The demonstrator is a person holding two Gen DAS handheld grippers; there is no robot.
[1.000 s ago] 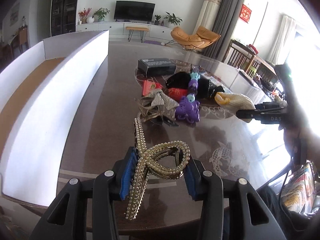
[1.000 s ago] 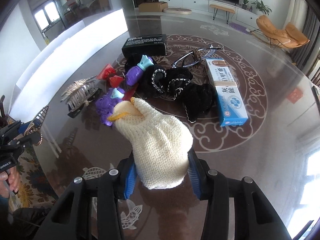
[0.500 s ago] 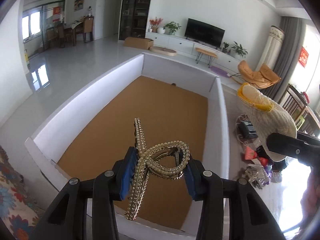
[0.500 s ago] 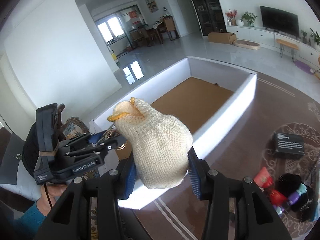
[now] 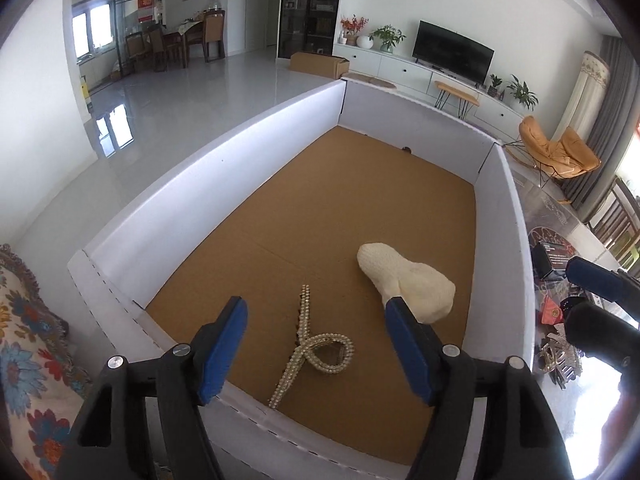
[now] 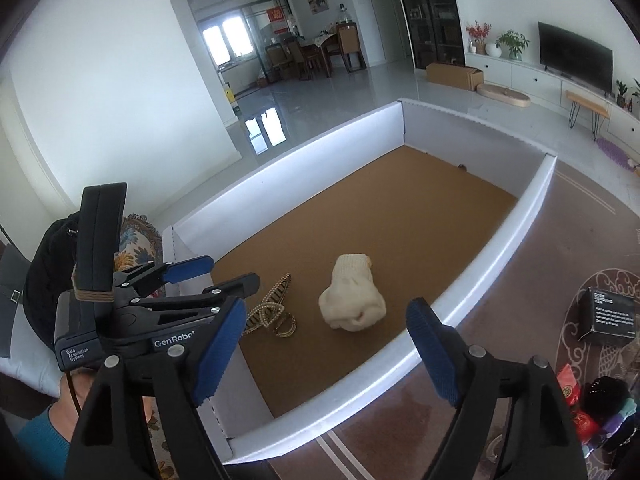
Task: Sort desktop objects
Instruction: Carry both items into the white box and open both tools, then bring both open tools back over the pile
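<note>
A big white box with a brown cardboard floor stands by the table. On that floor lie a pearl-studded gold hair claw and a cream knitted sock. My left gripper hovers over the box's near end, jaws opening, and the claw lies loose below them. My right gripper hangs above the box's near wall, jaws opening with nothing in them, the sock resting beyond. The left gripper also shows in the right wrist view, and one right finger in the left wrist view.
On the dark patterned table right of the box lie a black carton, red packets and other hair things. A floral cushion sits left of the box. A person's teal sleeve shows at lower left.
Both grippers swung from the table over the box, then opened. The hair claw dropped from the left one and the sock from the right; both now lie on the box floor.
</note>
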